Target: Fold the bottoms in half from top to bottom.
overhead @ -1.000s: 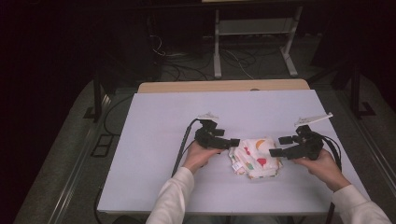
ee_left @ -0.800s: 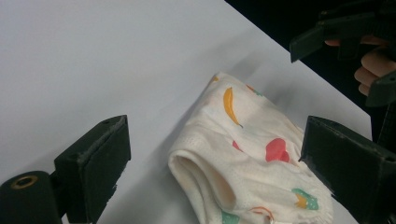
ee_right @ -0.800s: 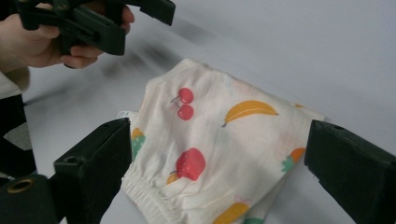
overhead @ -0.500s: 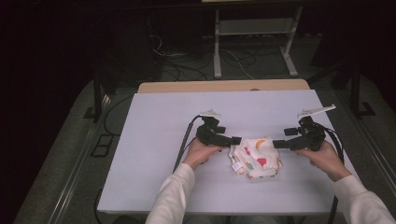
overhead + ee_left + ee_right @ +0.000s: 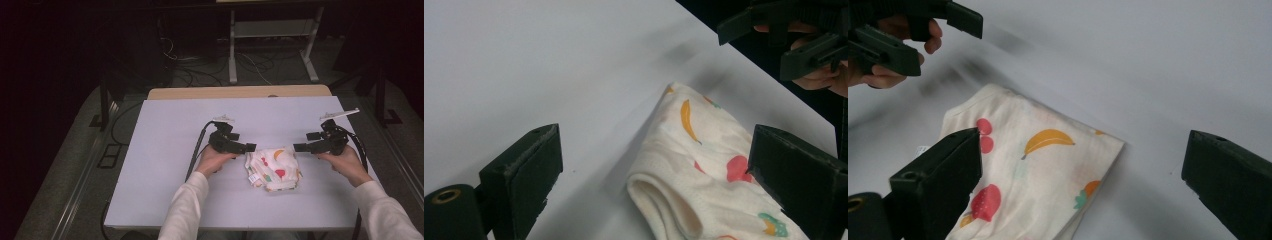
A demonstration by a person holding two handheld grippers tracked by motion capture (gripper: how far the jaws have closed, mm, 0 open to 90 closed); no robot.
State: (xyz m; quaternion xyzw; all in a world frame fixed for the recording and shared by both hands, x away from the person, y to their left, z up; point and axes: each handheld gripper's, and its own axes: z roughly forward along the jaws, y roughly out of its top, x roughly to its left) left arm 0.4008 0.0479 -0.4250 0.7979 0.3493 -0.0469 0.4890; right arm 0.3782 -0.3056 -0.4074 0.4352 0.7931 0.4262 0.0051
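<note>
A folded white cloth (image 5: 272, 167) printed with fruit lies on the white table (image 5: 165, 165), near its front middle. My left gripper (image 5: 248, 148) hovers just left of the cloth, jaws wide open and empty. In the left gripper view the cloth (image 5: 704, 165) lies between and beyond the jaws, its folded edge nearest. My right gripper (image 5: 301, 147) is held off the cloth's upper right, open and empty. The right gripper view looks down on the cloth (image 5: 1033, 175), with bananas, cherries and a strawberry showing.
A wooden table edge (image 5: 240, 92) borders the far side of the white surface. Beyond it stand a metal stand (image 5: 272, 35) and loose cables (image 5: 200, 70) on a dark floor. Black cables (image 5: 197, 150) trail from both grippers across the table.
My right gripper has let go of the cloth's right edge and drawn back to the right and up. The cloth now lies flat and free. The left gripper has barely shifted.
</note>
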